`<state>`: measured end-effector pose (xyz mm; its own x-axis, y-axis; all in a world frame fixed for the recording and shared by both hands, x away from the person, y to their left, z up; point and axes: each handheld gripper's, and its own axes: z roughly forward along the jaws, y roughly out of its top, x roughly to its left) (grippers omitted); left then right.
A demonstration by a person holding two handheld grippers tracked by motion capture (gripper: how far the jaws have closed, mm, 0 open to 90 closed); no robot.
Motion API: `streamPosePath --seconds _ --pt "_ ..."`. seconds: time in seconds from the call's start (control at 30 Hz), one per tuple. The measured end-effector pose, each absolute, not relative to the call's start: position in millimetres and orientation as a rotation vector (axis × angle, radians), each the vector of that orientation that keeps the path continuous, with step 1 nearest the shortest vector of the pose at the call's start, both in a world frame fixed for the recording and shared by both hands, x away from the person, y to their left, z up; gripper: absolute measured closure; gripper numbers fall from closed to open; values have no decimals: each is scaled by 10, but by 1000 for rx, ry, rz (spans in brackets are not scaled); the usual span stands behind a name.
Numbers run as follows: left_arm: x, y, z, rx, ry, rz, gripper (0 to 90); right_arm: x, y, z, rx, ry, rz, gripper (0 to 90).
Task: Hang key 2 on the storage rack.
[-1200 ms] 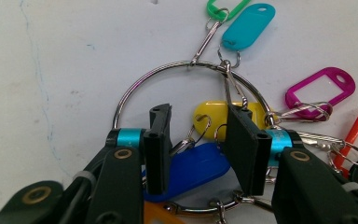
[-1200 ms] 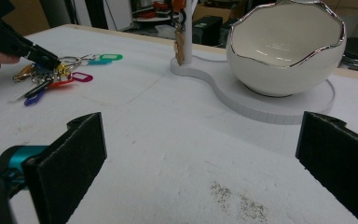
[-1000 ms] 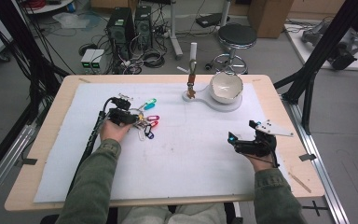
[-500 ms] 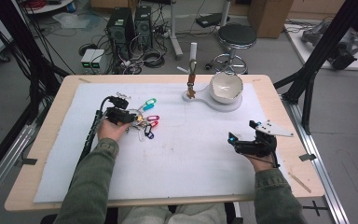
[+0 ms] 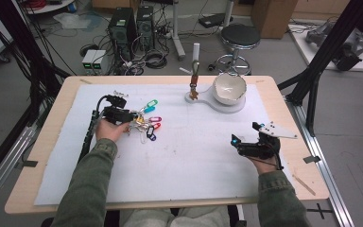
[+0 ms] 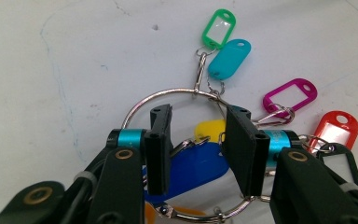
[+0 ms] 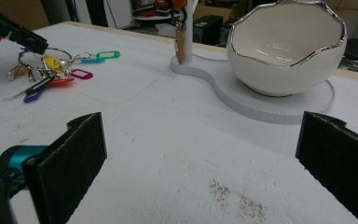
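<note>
My left claw [image 6: 198, 149] sits narrowed over the key ring [image 6: 168, 95], its tags [image 6: 228, 58] fanning away ahead of my pads, which grip nothing. My right claw [image 7: 205, 163] gapes wide; the empty bowl [image 7: 286, 46] stands ahead.

On the white table cover [image 5: 189, 161] lies a silver key ring [image 6: 168, 95] carrying plastic tags: green [image 6: 219, 28] at 12 o'clock, teal [image 6: 229, 58] just under it, magenta [image 6: 290, 97] at 2 o'clock, red [image 6: 337, 130] at 3 o'clock, with yellow [image 6: 209, 130] and blue [image 6: 191, 170] inside the loop. The left gripper [image 6: 198, 144] is black with 2 turquoise collars, and the right gripper [image 7: 200, 163] has black pads and the same turquoise. At 1 o'clock in the high view, the white bowl [image 5: 229, 88] has a silver rim and sits on a white base [image 5: 217, 104].
</note>
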<state>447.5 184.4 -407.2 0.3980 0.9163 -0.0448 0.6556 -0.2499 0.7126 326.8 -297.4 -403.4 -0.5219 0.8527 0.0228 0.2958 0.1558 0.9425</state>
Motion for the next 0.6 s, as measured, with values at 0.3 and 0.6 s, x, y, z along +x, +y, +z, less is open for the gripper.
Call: streamPosePath --seconds 0.3,0.6 --pt "4444 1863 -4003 2006 1322 516 620 3267 -2976 -4033 1090 1906 1368 7" --pt "4420 1805 -3864 2024 1275 525 620 3268 -2974 -4034 1087 1907 1369 7"
